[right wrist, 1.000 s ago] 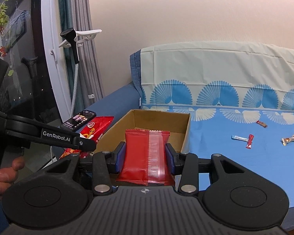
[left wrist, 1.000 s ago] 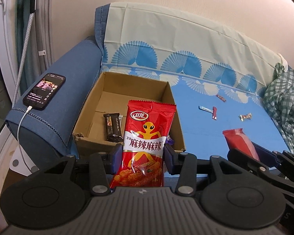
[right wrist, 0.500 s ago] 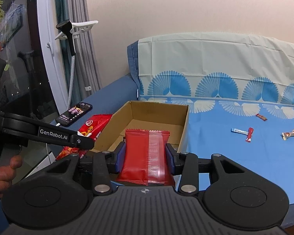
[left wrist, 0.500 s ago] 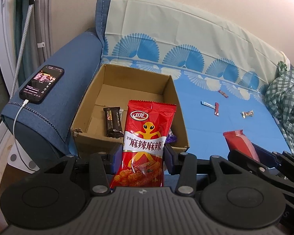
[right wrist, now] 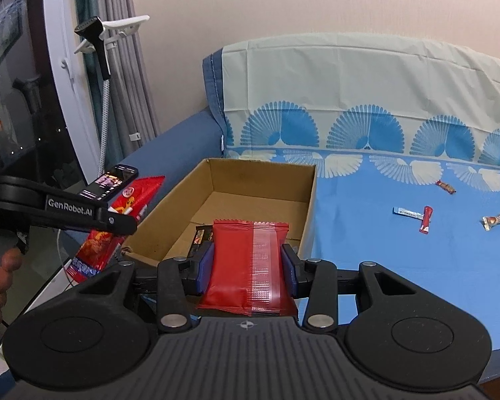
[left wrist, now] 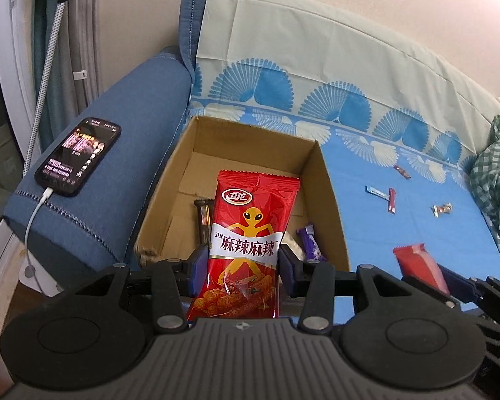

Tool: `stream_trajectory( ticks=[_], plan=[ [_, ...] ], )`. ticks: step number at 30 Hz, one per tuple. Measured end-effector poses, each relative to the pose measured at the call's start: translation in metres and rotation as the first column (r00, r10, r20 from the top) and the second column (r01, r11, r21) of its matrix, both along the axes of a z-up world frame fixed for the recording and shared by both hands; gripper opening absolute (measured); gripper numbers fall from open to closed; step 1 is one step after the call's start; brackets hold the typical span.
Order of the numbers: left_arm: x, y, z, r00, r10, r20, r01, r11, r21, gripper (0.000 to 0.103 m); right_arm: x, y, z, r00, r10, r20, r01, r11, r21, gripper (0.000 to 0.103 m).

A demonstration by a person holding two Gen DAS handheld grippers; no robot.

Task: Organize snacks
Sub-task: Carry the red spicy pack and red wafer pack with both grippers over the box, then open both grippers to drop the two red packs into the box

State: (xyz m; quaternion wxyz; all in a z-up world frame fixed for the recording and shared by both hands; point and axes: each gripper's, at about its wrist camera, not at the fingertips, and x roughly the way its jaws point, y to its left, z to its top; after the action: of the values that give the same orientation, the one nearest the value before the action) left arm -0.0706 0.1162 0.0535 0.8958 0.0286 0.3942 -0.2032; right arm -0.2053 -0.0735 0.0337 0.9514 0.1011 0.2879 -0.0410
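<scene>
Red spicy-snack packet (left wrist: 246, 250): clamped across its lower half between the pads of the left gripper (left wrist: 238, 268), upright above the near wall of the cardboard box (left wrist: 330, 200). Plain red packet (right wrist: 250, 263): pinched at mid-width in the right gripper (right wrist: 248, 268), likewise at the box's near edge. Judged light, soft, crinkly, slippery film; contents probably crushable. Grip across the flat body, firm but not tight; avoid the crimped ends. Already in the box: a dark bar (left wrist: 204, 220) and a purple candy (left wrist: 310, 241). Loose on the blue sheet (right wrist: 400, 260), well apart: small wrapped sweets (right wrist: 425, 220). On the sofa armrest beside the box: a charging phone (left wrist: 78, 156).
</scene>
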Motion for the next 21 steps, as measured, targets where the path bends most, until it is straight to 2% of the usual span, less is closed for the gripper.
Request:
stream_trajectory(
  ticks=[8,21],
  plan=[
    [0.049,-0.019,-0.01,1.0,-0.003,-0.013,0.003,1.0,0.011,0.049,0.056,-0.004,-0.01,0.999,0.022,-0.04,-0.022,1.0,-0.001,0.044],
    [0.132,-0.051,-0.064,0.996,0.004,-0.093,0.005,0.996,0.089,0.049,0.143,-0.024,-0.059,0.99,0.022,-0.137,-0.017,0.999,0.034,0.044]
  ],
)
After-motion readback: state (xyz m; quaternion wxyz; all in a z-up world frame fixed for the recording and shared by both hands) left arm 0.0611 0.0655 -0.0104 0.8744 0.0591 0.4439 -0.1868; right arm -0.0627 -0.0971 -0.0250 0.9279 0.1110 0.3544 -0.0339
